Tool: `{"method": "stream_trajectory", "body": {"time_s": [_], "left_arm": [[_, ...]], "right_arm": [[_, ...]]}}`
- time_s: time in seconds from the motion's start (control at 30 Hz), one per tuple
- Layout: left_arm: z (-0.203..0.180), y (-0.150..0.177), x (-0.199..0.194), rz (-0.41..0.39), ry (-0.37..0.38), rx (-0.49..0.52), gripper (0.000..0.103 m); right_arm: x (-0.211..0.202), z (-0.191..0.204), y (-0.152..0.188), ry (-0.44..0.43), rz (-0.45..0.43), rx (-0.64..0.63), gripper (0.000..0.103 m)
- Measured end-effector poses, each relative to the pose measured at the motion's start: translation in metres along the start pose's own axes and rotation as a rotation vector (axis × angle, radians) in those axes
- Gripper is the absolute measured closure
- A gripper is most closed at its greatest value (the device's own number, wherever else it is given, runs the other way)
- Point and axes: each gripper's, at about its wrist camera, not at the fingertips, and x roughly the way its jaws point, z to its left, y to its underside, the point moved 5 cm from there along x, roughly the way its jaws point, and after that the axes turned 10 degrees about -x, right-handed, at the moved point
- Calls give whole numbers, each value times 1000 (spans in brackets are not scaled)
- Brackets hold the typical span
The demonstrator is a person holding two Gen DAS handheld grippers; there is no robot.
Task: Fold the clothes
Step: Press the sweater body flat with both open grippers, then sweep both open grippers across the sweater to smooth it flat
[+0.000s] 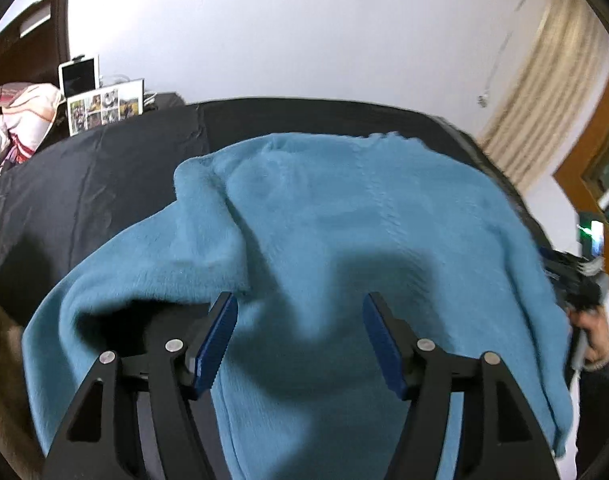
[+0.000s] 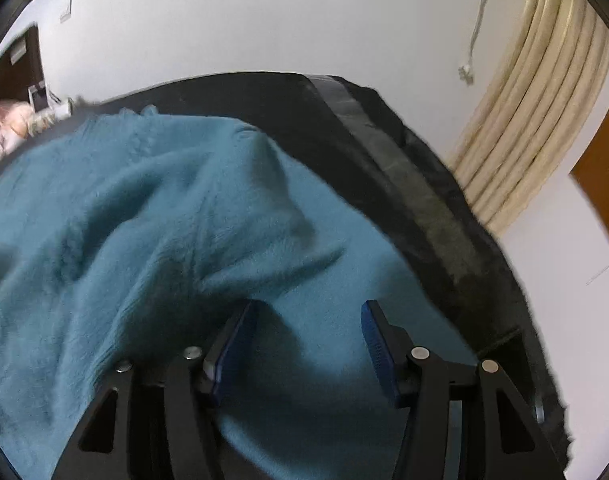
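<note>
A fuzzy teal-blue garment (image 1: 344,208) lies spread and rumpled on a black-covered surface (image 1: 104,184). My left gripper (image 1: 300,308) is open just above the garment's near part, its blue pads apart with cloth below them, nothing held. A folded-over flap lies at the garment's left. In the right wrist view the same garment (image 2: 144,208) fills the left and middle. My right gripper (image 2: 308,312) is open over its near right part, holding nothing. The right gripper and the hand holding it also show at the far right of the left wrist view (image 1: 584,292).
The black surface's (image 2: 404,184) right edge runs diagonally, with a grey strip along it. A photo frame (image 1: 104,110), a tablet (image 1: 78,76) and a pile of pink and white cloth (image 1: 16,120) sit at the back left. A beige curtain (image 2: 536,120) hangs at right.
</note>
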Motion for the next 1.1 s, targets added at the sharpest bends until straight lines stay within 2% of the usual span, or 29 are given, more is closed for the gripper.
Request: {"method": "stream_trajectory", "body": {"time_s": [0.13,0.23,0.4,0.63,0.77,0.93,1.0,1.1], "left_arm": [[26,-15,33,23,-52,-82,31],[44,-19,40,-3,-101,-104,30],[57,-27,39,-12,-146,-74,28],[65,-45,39,-17,-214,-86,26],[68,-50,36,-16,-241,-103,26],[72,-45,30,-3,-257,-134,25],[70,-41,25,-1,-261,-144,25],[53,-32,7,-24,-249,-114,25]], "right_arm": [[18,-6,-21,69,-4,-39,46],[34,-14,-41,133,-3,-62,46],[60,-16,-77,206,-6,-124,46],[85,-11,-113,253,-19,-171,46],[92,-12,-123,234,-14,-178,46],[75,-24,-113,231,-19,-174,46],[54,-29,-104,188,-59,-148,46],[15,-15,-84,58,-117,-160,46]]}}
